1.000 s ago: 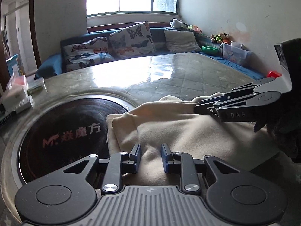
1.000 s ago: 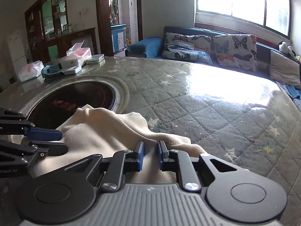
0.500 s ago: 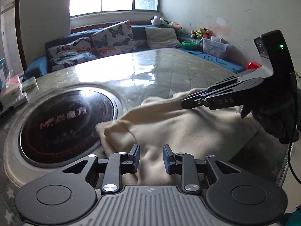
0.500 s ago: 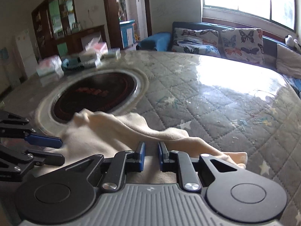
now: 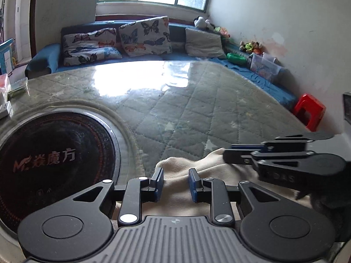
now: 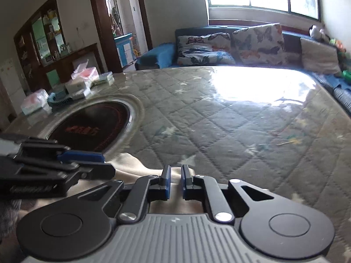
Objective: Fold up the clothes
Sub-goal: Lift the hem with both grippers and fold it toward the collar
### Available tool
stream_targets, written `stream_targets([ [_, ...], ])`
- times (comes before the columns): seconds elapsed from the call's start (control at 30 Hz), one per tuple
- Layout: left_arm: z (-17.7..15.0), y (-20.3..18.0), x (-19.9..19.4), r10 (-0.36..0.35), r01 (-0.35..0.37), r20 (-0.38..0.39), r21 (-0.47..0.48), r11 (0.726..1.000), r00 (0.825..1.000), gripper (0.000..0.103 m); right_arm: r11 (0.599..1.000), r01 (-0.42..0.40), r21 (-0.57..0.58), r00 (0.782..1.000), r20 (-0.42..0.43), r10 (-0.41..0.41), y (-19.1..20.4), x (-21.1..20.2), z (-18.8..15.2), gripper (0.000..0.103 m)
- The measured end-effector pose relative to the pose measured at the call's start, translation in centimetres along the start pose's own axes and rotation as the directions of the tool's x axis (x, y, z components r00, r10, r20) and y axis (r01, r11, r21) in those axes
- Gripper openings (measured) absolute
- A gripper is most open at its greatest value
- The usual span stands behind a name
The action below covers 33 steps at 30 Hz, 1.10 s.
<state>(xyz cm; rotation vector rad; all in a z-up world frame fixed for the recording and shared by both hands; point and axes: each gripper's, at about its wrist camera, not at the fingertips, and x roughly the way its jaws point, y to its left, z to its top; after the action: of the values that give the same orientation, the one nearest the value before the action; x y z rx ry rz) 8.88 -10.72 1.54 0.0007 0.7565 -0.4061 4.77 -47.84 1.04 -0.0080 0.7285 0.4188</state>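
Now, cloth: the cream garment (image 5: 175, 176) lies bunched at the table's (image 5: 197, 109) near edge, pulled back off the dark round hob (image 5: 54, 160) it overlapped earlier.
Left gripper (image 5: 176, 185): jaws pinching the garment.
Right gripper (image 6: 174, 182): jaws nearly pressed together, clamping cloth.
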Motion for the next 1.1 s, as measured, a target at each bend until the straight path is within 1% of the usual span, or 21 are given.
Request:
stream_targets([
  [0.1, 0.0, 0.0, 0.2, 0.023, -0.023, 0.002, 0.006, 1.000, 1.000, 0.029, 1.000, 0.004, -0.006, 1.000, 0.011, -0.004, -0.6, -0.3, -0.3, 0.008],
  [0.17, 0.0, 0.1, 0.3, 0.031, -0.031, -0.001, 0.002, 1.000, 1.000, 0.030, 0.999, 0.023, 0.035, 0.999, 0.028, -0.025, -1.3, -1.0, -0.2, 0.009],
  [0.3, 0.0, 0.3, 0.5, 0.044, -0.044, -0.007, -0.003, 0.999, 0.999, 0.030, 0.998, 0.063, 0.010, 0.997, 0.035, -0.063, -1.9, -2.1, -0.9, 0.009],
  [0.37, 0.0, 0.3, 0.6, 0.046, -0.046, -0.009, -0.004, 0.999, 0.999, 0.030, 0.996, 0.091, 0.018, 0.996, 0.025, -0.091, -2.7, -1.8, -1.3, 0.009],
  [0.4, 0.1, 0.3, 0.6, 0.046, -0.046, -0.010, -0.007, 0.999, 0.999, 0.030, 0.994, 0.104, 0.025, 0.994, 0.023, -0.105, -3.1, -1.8, -1.5, 0.009],
  [0.5, 0.2, 0.3, 0.4, 0.043, -0.043, -0.007, -0.012, 0.999, 0.999, 0.030, 0.988, 0.133, 0.084, 0.989, 0.055, -0.138, -4.2, -2.8, -1.2, 0.010],
  [0.6, 0.2, 0.2, -0.2, 0.040, -0.040, 0.005, -0.011, 0.999, 0.999, 0.030, 0.987, 0.110, 0.119, 0.991, 0.066, -0.118, -5.2, -4.2, -1.2, 0.010],
  [0.7, -0.1, -0.3, -1.7, 0.032, -0.032, 0.039, 0.001, 0.999, 0.999, 0.029, 0.994, 0.096, 0.053, 0.993, 0.070, -0.100, -4.4, -5.6, -1.6, 0.011],
  [0.8, -1.1, -1.4, -3.8, -0.011, 0.008, 0.079, 0.041, 0.999, 0.997, 0.029, 0.997, 0.073, -0.009, 0.995, 0.072, -0.072, -3.1, -6.5, -2.2, 0.012],
  [0.83, -1.5, -1.9, -4.4, -0.024, 0.019, 0.086, 0.056, 0.998, 0.996, 0.029, 0.997, 0.065, -0.039, 0.995, 0.075, -0.062, -2.4, -6.9, -2.6, 0.013],
  [0.87, -1.9, -2.4, -4.8, -0.033, 0.027, 0.090, 0.070, 0.997, 0.995, 0.029, 0.997, 0.065, -0.051, 0.995, 0.078, -0.061, -2.1, -6.9, -2.7, 0.016],
  [0.9, -2.3, -2.8, -5.3, -0.042, 0.034, 0.094, 0.083, 0.996, 0.995, 0.029, 0.996, 0.065, -0.060, 0.995, 0.080, -0.060, -1.9, -6.9, -2.8, 0.016],
  [1.0, -3.6, -3.9, -6.1, -0.065, 0.055, 0.088, 0.107, 0.993, 0.994, 0.029, 0.998, 0.054, -0.021, 0.996, 0.071, -0.052, -1.9, -5.9, -2.6, 0.016],
  [1.1, -4.6, -4.3, -5.9, -0.052, 0.044, 0.067, 0.119, 0.992, 0.996, 0.029, 0.999, 0.049, 0.010, 0.997, 0.064, -0.050, -2.2, -4.4, -2.3, 0.015],
])
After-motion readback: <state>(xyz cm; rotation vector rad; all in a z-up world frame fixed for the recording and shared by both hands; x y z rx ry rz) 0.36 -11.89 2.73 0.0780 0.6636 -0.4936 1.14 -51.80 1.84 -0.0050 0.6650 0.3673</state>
